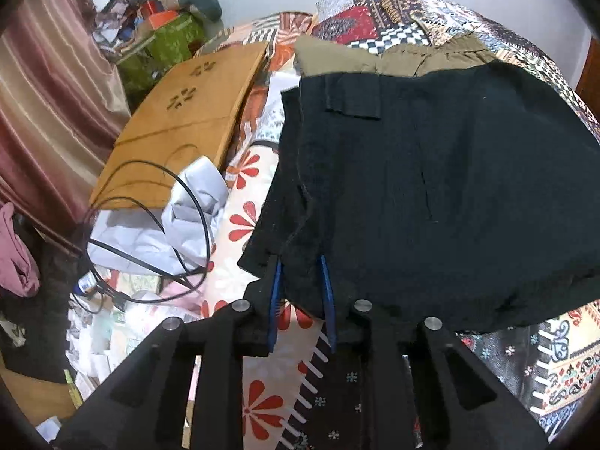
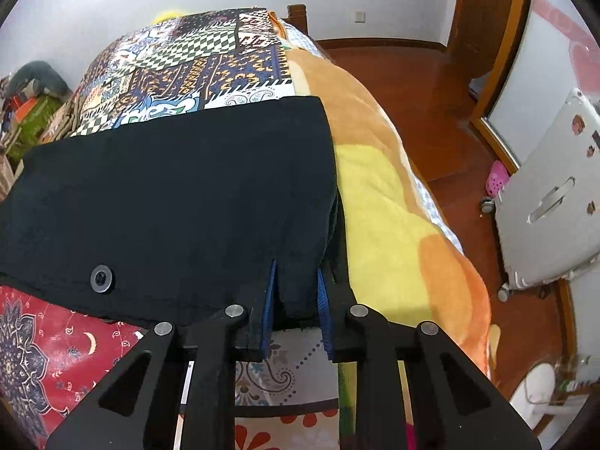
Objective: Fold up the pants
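Note:
Black pants (image 1: pixel 431 195) lie folded on the patterned bedspread (image 1: pixel 375 22); they also fill the middle of the right wrist view (image 2: pixel 168 202), where a black button (image 2: pixel 102 278) shows near the left edge. My left gripper (image 1: pixel 302 262) is shut on the near left edge of the pants, fabric bunched between its blue pads. My right gripper (image 2: pixel 296 270) is shut on the near right corner of the pants, fabric between its blue pads.
An olive garment (image 1: pixel 393 56) lies behind the pants. A wooden lap desk (image 1: pixel 187 120), white paper (image 1: pixel 187 206) and black cables (image 1: pixel 157 262) sit left of the bed. A yellow-orange blanket (image 2: pixel 393 225) lies right of the pants; a white suitcase (image 2: pixel 555 195) stands on the floor.

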Motion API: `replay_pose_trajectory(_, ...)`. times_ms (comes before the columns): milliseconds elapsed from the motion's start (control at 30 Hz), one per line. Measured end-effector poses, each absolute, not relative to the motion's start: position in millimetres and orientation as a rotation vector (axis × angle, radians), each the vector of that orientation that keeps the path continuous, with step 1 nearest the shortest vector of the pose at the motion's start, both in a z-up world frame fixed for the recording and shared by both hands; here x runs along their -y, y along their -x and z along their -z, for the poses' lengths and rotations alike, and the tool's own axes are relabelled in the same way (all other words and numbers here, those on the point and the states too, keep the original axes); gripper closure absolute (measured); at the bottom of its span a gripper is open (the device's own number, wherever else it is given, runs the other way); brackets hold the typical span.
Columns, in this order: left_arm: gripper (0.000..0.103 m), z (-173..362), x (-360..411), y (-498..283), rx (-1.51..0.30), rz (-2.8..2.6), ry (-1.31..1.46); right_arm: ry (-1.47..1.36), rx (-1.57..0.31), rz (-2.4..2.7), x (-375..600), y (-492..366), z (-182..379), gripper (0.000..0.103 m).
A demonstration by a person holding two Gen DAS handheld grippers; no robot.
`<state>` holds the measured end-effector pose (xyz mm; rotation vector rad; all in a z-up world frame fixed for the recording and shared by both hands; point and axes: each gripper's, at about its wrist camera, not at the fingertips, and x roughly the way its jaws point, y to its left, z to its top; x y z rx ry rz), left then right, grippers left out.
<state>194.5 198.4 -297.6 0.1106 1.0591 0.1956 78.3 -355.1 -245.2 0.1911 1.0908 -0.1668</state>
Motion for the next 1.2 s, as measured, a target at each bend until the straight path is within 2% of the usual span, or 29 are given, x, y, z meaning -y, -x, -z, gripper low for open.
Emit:
replay_pose_trajectory(200,0.077,245,-186,-191,-0.985,-0.156,-0.083,-0.173,-1.049,0.158,351,-80,209,0.073)
replay_pose_trajectory(267,0.072,223,-173,-192,-0.934,-0.115,-0.067,-0.184,-0.994,0.112,343,-83,187,0.067)
replay_pose_trajectory(333,0.057,206,-155,-194,-0.892,-0.058,-0.046,-0.18,-0.942,0.047,327,-89,168,0.061)
replay_pose_trajectory(433,0.051,194,-122,-200,-0.856,0.037,-0.035,-0.161,-0.905,-0.052,299,-101,154,0.059)
replay_pose_trajectory(633,0.051,224,-51,-215,-0.939,0.186,-0.061,-0.124,-0.922,-0.258,233,-132,166,0.059)
replay_pose_trajectory(867,0.049,275,-28,-191,-1.031,0.2,-0.098,-0.097,-1.07,-0.338,195,-130,229,0.058)
replay_pose_trajectory(933,0.042,276,-29,-179,-1.002,0.177,-0.109,-0.124,-1.072,-0.347,201,-123,226,0.058)
replay_pose_trajectory(1200,0.042,272,-24,-171,-0.997,0.155,-0.161,-0.177,-1.083,-0.345,210,-107,222,0.054)
